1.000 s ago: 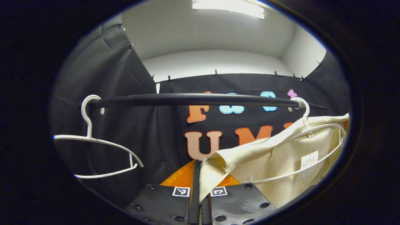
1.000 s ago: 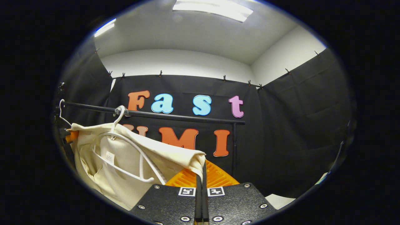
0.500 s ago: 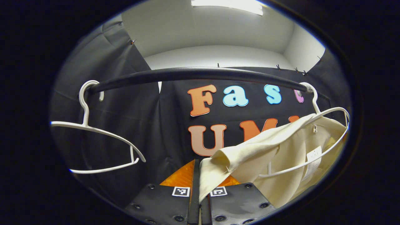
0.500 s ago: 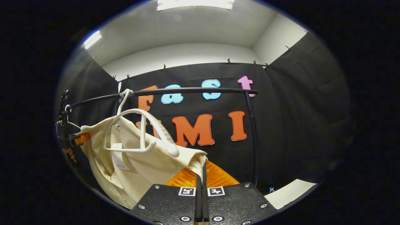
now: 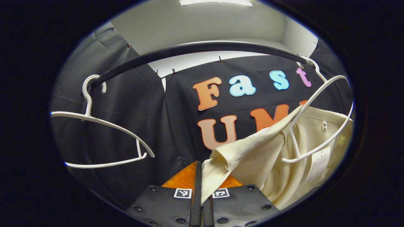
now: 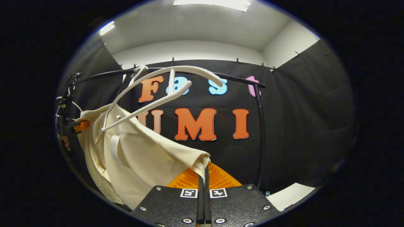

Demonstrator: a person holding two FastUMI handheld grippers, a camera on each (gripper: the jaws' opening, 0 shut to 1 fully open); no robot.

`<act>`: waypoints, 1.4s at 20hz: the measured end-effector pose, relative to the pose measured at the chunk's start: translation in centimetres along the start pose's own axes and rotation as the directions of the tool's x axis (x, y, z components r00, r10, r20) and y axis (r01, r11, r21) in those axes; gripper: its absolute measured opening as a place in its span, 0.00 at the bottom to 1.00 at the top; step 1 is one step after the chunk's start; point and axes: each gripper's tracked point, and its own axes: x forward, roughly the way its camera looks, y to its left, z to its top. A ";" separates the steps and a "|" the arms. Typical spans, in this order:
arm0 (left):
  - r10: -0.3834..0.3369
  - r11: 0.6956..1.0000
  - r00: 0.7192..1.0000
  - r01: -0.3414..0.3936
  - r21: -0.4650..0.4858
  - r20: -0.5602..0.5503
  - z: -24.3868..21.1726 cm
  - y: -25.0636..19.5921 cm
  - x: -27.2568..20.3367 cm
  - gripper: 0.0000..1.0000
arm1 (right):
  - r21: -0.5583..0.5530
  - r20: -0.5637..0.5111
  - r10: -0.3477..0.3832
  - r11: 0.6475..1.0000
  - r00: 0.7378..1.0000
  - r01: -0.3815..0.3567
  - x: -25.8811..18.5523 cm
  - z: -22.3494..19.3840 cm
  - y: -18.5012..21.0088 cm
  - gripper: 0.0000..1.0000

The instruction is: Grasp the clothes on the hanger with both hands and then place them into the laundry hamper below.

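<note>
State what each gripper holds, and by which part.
Both hold the cream cloth garment: the left gripper pinches one folded corner, the right gripper another corner.

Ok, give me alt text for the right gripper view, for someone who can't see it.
The right gripper pinches a corner of a cream garment, which sags below a tilted white hanger hooked on a black rail. At the far left, the left gripper holds the garment's other end.
</note>
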 end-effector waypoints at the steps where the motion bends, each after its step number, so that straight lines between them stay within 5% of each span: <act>1: 0.004 1.000 1.000 -0.004 -0.007 -0.016 -0.7 0.1 0.4 0.10 | 0.009 -0.015 0.008 1.000 1.000 -0.008 0.3 -0.7 0.4 0.00; 8: 0.007 1.000 0.987 -0.005 0.012 -0.162 -8.5 1.9 0.1 0.09 | 0.001 -0.084 -0.025 1.000 0.996 0.025 1.3 -5.8 1.3 0.00; 15: -0.145 0.989 0.958 0.132 -0.069 -0.246 -14.6 -3.3 -0.4 0.10 | 0.014 -0.178 0.027 1.000 0.984 -0.025 2.0 -11.8 4.1 0.00; 21: -0.266 0.960 0.908 0.222 -0.168 -0.324 -19.0 -7.0 -3.4 0.09 | 0.082 -0.207 0.127 0.990 0.970 -0.112 1.8 -14.4 8.8 0.00; 28: -0.356 0.934 0.847 0.310 -0.179 -0.395 -24.6 -11.3 -4.9 0.09 | 0.046 -0.247 0.243 0.970 0.938 -0.239 2.7 -19.0 16.4 0.00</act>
